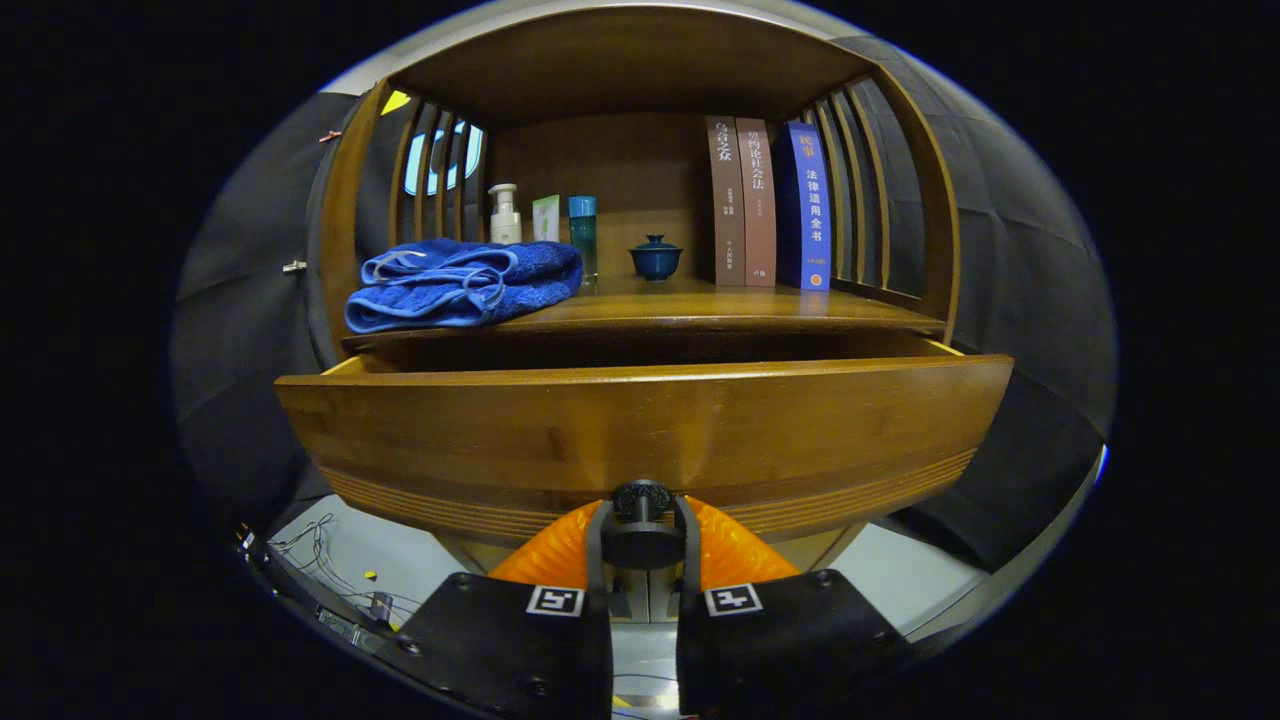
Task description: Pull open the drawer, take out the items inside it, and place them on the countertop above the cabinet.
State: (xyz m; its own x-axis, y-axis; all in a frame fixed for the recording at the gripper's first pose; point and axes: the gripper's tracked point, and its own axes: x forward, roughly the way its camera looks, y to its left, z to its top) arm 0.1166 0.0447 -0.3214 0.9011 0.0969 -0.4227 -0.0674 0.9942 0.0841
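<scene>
My tongs (641,520) are pinched tight on the knob (641,498) of the drawer (640,430) — it stands partly out under the countertop (700,310). If I tug crookedly, the knob may slip free — or the drawer may jam.

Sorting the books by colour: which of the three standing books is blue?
The rightmost book, next to the slatted side; the other two are brown. The claw grips the drawer knob.

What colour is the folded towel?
Blue, with lighter blue edging; the towel shows in the gripper view.
</scene>
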